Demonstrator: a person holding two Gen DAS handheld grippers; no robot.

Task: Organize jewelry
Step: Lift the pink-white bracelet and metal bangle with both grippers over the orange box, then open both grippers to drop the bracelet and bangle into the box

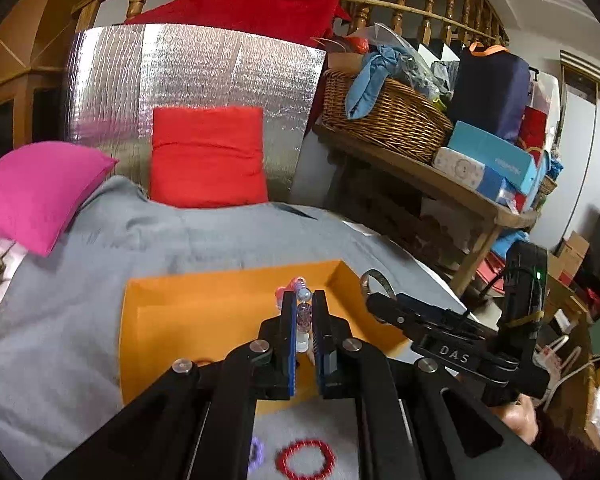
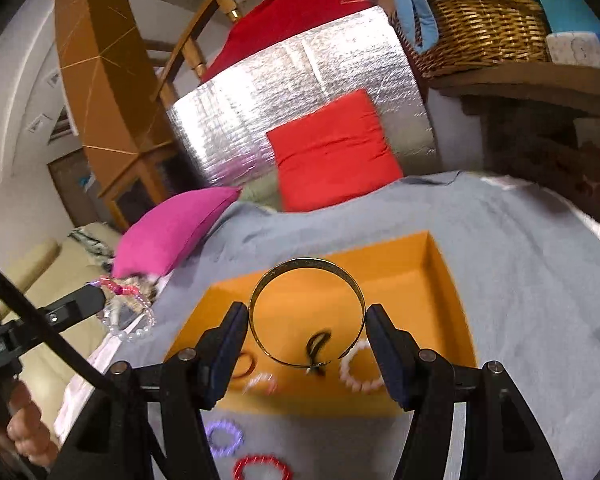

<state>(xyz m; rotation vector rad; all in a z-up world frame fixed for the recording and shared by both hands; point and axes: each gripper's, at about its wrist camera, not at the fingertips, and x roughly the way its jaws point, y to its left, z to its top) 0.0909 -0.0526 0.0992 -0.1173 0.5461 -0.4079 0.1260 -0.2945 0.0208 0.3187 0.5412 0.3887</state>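
beaded bracelet (image 1: 303, 312): hanging pinched between the left gripper's pads, above the orange tray (image 1: 204, 320); from the left wrist only a few beads are showing in the slit, pink, pale blue and purple; in the right wrist view (image 2: 134, 320) the loop is dangling with white pearl-like beads low, partly blurred.
gold bangle (image 2: 306, 312): sitting upright between the right gripper's pads, over the tray (image 2: 440, 280); its lower band is overlapping a dark item in the tray, kind unclear.
left gripper (image 1: 304, 308): fingers pressing nearly together, pinching the beaded bracelet.
right gripper (image 2: 306, 320): jaws standing wide, both pads touching the bangle's rim, clamping it by its width.
tray contents: white bead bracelet (image 2: 360, 368), a reddish ring half hidden behind the left pad, a small pink-white blur, too smeared to name.
still on the grey cloth (image 2: 520, 260): purple bracelet (image 2: 225, 436) and red bracelet (image 2: 262, 467), the red one cut off by the frame's bottom edge.
person: a hand (image 2: 24, 420) is gripping the left tool's handle, mostly cropped.
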